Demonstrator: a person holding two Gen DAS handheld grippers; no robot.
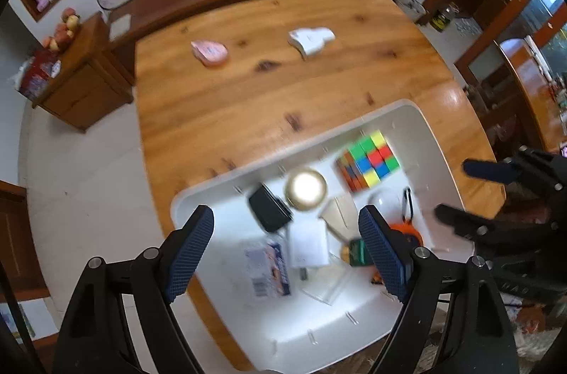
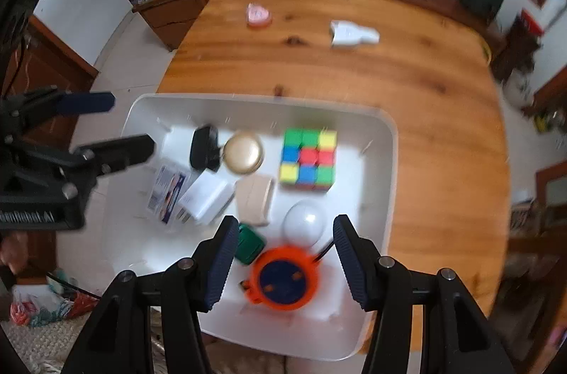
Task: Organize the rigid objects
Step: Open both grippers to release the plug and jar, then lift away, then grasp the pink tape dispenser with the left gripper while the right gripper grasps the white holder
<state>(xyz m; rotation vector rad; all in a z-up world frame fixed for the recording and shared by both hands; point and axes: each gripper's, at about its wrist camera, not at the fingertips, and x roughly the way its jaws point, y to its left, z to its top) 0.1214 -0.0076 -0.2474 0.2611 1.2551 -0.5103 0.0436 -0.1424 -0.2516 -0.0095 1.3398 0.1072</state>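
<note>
Inside the white bin (image 2: 386, 140) most items already sit, while beyond it I see a pink case (image 2: 258, 14) and white adapter (image 2: 352, 34) left, with my left gripper (image 1: 288, 253) and right gripper (image 2: 283, 262) both empty, jaws apart.

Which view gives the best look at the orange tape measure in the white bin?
The right wrist view: the orange tape measure lies whole on the white bin floor, its dark blue face up. The left wrist view shows only an orange sliver behind a finger of the left tool.
</note>
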